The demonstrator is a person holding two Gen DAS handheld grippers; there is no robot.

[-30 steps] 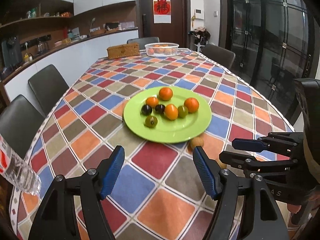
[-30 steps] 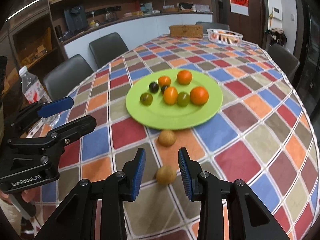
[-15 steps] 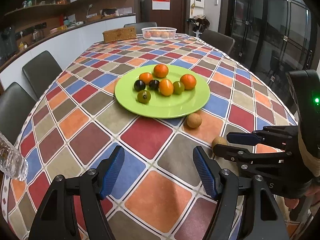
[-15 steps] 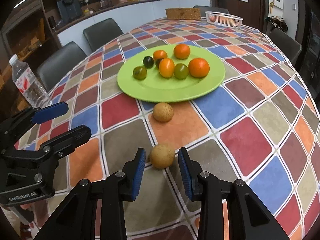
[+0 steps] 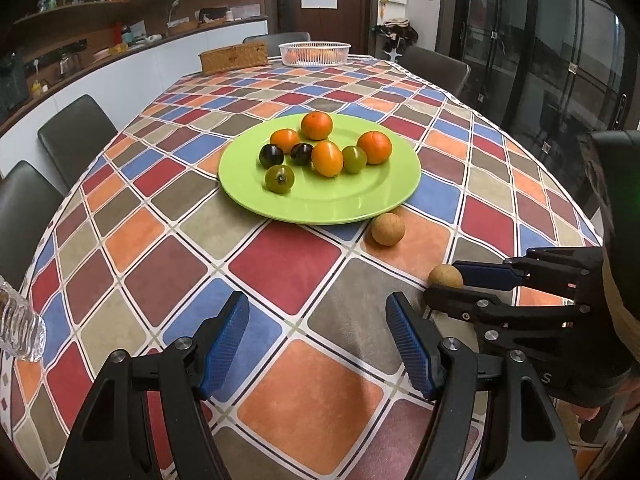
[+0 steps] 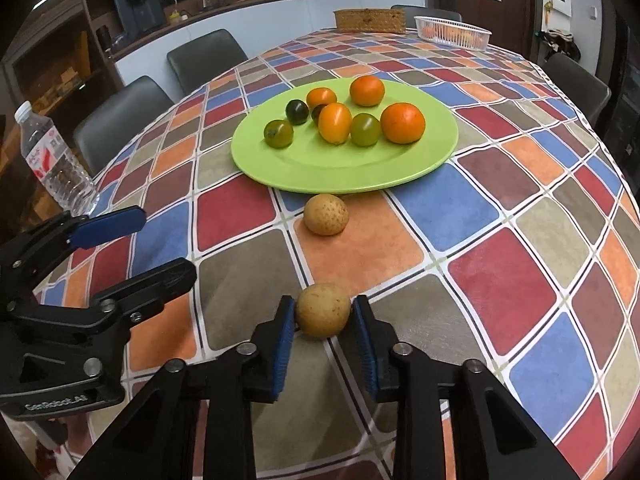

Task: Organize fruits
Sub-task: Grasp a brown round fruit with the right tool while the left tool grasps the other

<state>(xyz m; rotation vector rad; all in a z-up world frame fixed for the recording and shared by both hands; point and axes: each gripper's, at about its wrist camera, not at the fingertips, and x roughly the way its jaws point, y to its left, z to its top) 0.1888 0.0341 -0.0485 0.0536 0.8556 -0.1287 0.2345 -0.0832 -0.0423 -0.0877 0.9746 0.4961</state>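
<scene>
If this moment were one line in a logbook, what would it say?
right gripper: shut on near brown fruit | left gripper: open, holding nothing | far brown fruit: on tablecloth beside green plate

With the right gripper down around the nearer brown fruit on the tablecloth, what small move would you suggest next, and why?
Probably lift it straight up a little. The right gripper has its blue pads against both sides of the nearer brown fruit, which rests on the tablecloth, so the grip looks made. The green plate, beyond the other brown fruit, seems the likely destination.
</scene>
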